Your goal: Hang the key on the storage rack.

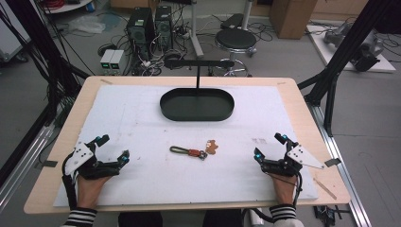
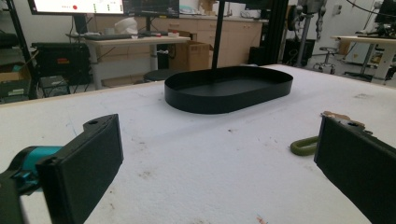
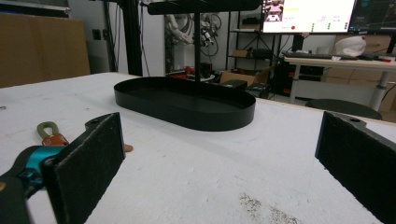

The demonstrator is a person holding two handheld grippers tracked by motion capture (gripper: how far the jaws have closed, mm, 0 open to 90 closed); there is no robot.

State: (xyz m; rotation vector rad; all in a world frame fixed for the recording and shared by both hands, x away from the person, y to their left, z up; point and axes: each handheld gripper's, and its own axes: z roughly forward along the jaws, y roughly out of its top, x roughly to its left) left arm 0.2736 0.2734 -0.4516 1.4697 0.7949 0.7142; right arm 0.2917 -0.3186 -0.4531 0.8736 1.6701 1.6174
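1. Keychain (image 1: pixel 189 152) lies flat on the white mat (image 1: pixel 142 118) at bench centre, near edge side, between the two grippers and well apart from both. Green loop to the left, orange-brown strap in the middle, small tan tag at its right end.
2. Left gripper (image 1: pixel 112 147) rests low on the mat, jaws spread wide, nothing between them. In the left gripper view the green loop (image 2: pixel 303 145) peeks out beside the far jaw.
3. Right gripper (image 1: pixel 270 145) mirrors it on the other side; jaws spread wide, empty.
4. Black oval tray (image 1: pixel 196 105) with an upright hanger post (image 1: pixel 197 75) sits beyond the keychain, near the far side; tray looks empty.
5. Progress, as judged: nothing picked up yet; approach, grasp and any placing remain.
6. Room: mat is bare around the keychain, so either hand has an open path inward. Tray rim and the post's crossbar are the only obstacles ahead; bench edges lie close behind both hands.
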